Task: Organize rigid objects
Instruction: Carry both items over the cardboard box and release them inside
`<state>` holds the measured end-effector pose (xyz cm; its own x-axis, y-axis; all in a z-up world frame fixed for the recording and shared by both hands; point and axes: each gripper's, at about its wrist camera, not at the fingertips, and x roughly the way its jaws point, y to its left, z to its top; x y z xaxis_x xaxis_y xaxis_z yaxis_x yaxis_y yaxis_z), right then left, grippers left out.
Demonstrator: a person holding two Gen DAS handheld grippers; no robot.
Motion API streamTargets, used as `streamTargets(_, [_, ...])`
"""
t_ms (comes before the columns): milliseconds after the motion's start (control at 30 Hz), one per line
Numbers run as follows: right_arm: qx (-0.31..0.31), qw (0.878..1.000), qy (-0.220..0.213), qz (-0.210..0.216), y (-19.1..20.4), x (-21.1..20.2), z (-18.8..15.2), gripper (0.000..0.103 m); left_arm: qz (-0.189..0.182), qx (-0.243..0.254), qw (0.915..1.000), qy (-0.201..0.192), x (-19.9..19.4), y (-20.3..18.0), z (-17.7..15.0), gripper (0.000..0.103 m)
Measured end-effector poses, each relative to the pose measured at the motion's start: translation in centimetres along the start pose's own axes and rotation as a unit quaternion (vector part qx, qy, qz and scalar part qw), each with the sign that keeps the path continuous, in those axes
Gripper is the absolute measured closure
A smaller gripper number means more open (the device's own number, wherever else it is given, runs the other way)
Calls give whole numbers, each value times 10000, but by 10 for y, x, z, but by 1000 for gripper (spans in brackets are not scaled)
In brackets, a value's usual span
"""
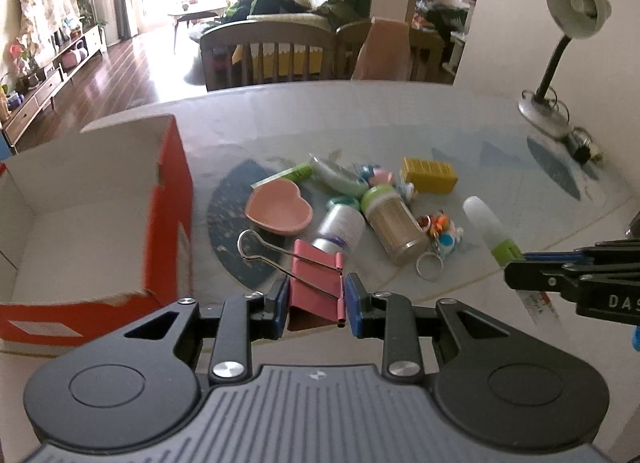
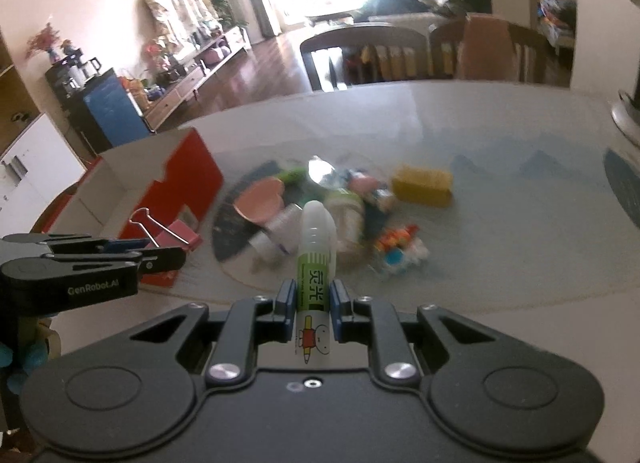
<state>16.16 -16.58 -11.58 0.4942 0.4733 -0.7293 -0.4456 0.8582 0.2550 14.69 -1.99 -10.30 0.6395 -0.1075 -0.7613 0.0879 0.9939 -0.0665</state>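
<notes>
The left gripper (image 1: 316, 303) pinches a pink binder clip (image 1: 316, 283) between its blue pads, the clip's wire handle reaching up and to the left, clear of the surface (image 1: 400, 119). The right gripper (image 2: 312, 309) has its jaws pressed tight on a glue bottle (image 2: 314, 263), which points forward along the fingers with its white cap at the far end and its green label just ahead of the pads. Both held things hang above the surface rather than lying on it. To the left stands an open red box (image 1: 168, 223) with a white inside, beside the left gripper. In the middle of the surface lies a loose heap: a pink heart dish (image 1: 280, 209), just right of it a white bottle (image 1: 340, 229) on its side, and next to that a toothpick jar (image 1: 394, 223) with a green lid, also lying down. A keyring (image 1: 434, 247) with small bright charms sits just right of the jar. Behind the heap lies a yellow block (image 1: 428, 175), a little apart from the rest, and a green tube (image 1: 288, 175) shows behind the dish. At the far right edge a desk lamp (image 1: 560, 43) stands on its round base. In the left view the right gripper enters from the right with the bottle's green end at its tips.
</notes>
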Motion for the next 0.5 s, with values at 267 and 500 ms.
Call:
streamTargets(267, [-167,9996,-188,138,64,7,34,86,-162,-48,9998,-146,-23,47,17,75])
streamTargets(500, [-272,9989,-215,302,118,33,61,86,-123,-22,9991,-398,-45,97,31,75])
